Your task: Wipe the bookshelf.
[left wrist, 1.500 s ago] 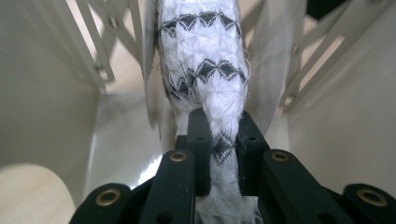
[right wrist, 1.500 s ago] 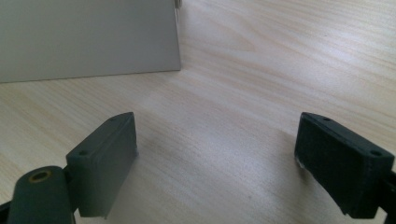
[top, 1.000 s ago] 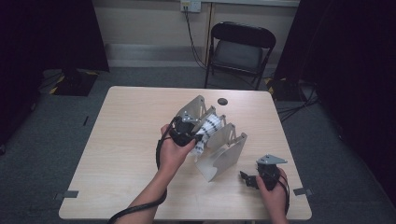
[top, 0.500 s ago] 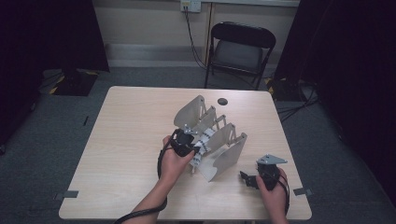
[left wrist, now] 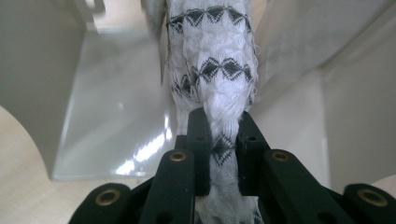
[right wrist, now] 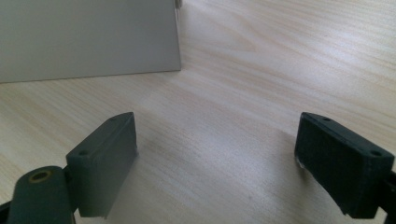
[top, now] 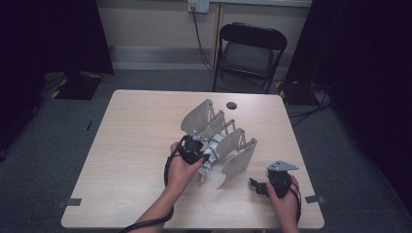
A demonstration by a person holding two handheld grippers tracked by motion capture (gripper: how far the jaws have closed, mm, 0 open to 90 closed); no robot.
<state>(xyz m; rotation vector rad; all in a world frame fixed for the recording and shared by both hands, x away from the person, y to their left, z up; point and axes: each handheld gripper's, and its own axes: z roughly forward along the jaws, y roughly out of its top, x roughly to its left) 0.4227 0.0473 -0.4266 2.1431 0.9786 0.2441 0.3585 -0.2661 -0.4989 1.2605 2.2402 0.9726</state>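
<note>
A grey metal rack [top: 238,145] with several upright dividers stands on the wooden table [top: 131,136], right of its middle. My left gripper [top: 198,151] is at the rack's near left side, shut on a rolled white cloth with black diamond bands [top: 212,151]. In the left gripper view the cloth [left wrist: 210,70] runs up from the left gripper [left wrist: 222,140] into a slot between two rack dividers [left wrist: 107,116]. My right gripper [top: 257,187] rests low near the table's front right, open, with bare wood between the jaws of the right gripper [right wrist: 217,154]. A rack panel [right wrist: 88,37] lies ahead of it.
A small dark round object [top: 231,105] lies on the table behind the rack. A black folding chair [top: 248,48] stands beyond the far edge. The table's left half is bare wood. Tape marks [top: 74,201] sit on the floor by the near corners.
My left hand has come down and toward the near side with the cloth, from the rack's top to a lower slot. The right gripper has stayed put.
</note>
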